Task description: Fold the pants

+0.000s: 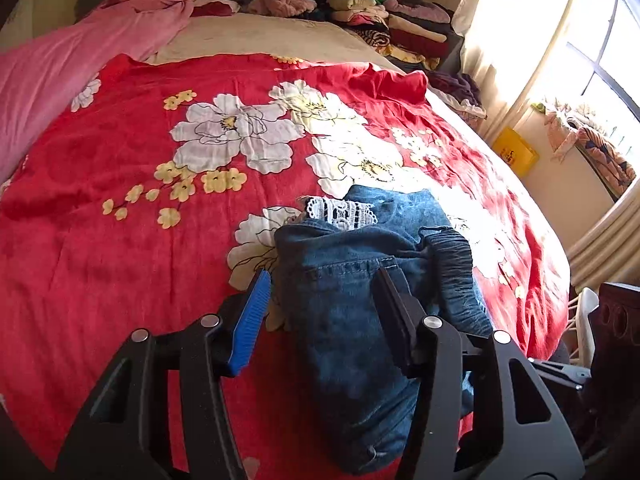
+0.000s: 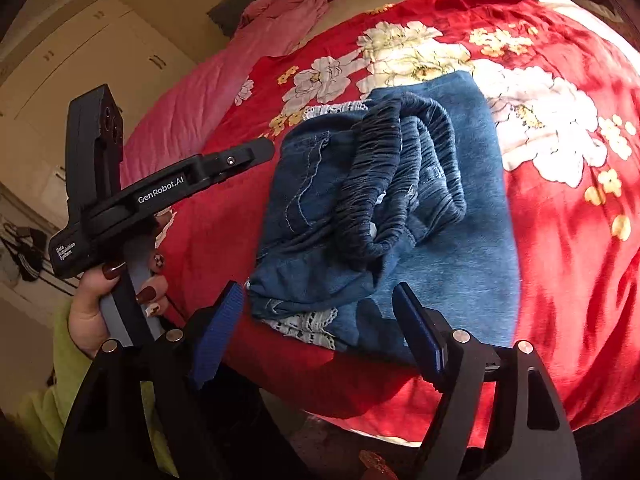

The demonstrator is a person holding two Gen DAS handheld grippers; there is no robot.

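A bedroom; a bed covered by a red floral blanket (image 1: 132, 240) fills both views and serves as the landmark. Beyond the blanket's far edge lies bare beige bedding (image 1: 256, 38), with a pink quilt (image 1: 52, 68) along the blanket's far-left side. At the far-right corner past the blanket sits a stack of folded clothes (image 1: 384, 20) in green, cream, maroon and purple; what holds the stack cannot be told. Off the blanket's right side stand a sunlit window with curtain (image 1: 520, 40) and a yellow box (image 1: 514, 152), its contents not visible.

The pants (image 2: 440, 264), blue denim with a gathered elastic waistband (image 2: 404, 176) and white lace trim (image 2: 308, 326), lie folded in a compact bundle on the blanket's near edge, waistband uppermost.

The left gripper (image 1: 320, 280) hovers over the near end of the bundle, its blue-padded fingers (image 1: 250, 320) spread wide with denim between them but not clamped. In the right wrist view, the same tool is seen held by the person's hand (image 2: 104, 304) just left of the pants.

The right gripper (image 2: 320, 300) is also spread wide, straddling the lace-trimmed near corner without gripping it.
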